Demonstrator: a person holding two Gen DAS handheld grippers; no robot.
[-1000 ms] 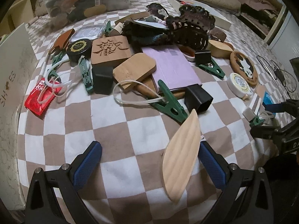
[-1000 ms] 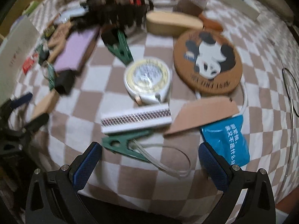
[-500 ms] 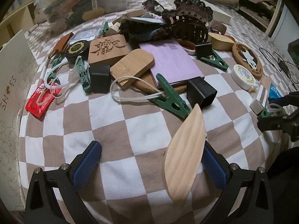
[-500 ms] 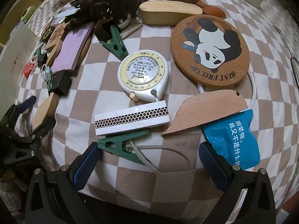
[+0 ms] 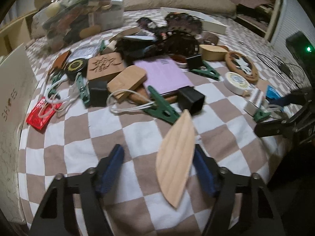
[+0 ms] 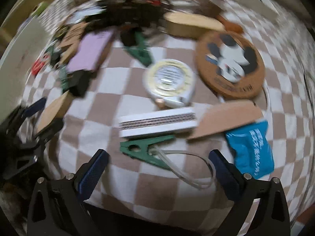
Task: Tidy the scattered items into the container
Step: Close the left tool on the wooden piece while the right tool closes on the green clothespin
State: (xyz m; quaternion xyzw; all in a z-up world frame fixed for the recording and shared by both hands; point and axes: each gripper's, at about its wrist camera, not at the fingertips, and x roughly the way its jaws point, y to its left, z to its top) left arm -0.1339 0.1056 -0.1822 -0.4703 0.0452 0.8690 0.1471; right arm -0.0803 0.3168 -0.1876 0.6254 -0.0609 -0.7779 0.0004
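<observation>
- Both claws are mine: my left claw (image 5: 157, 169) has its blue pads spread, with a pale leaf-shaped wooden piece (image 5: 176, 157) standing on edge against the right-hand pad; the other pad is apart from it, so I cannot tell whether anything really grips it.
- My right claw (image 6: 160, 167) is spread wide and holds nothing; it hovers over a green plastic clip with a clear loop (image 6: 146, 151).
- Just beyond that clip lies a white matchbox with a dark honeycomb strip (image 6: 157, 121), and behind it a round white tape measure (image 6: 170, 82).
- To the right of these sit a round cork coaster printed with a panda (image 6: 229, 64), a tan wedge-shaped wooden piece (image 6: 226, 118) and a blue printed sachet (image 6: 251, 149), the wedge lapping over the sachet's upper edge.
- All of it rests on a brown-and-white checked cloth (image 5: 82, 137).
- Further off, the left view shows a lilac notebook (image 5: 164, 74), a carved wooden block (image 5: 106, 66) and a red packet (image 5: 42, 114).
- A clear plastic container already holding items (image 5: 84, 19) stands at the far left of the cloth, well apart from both claws.
- The right view is blurred.
</observation>
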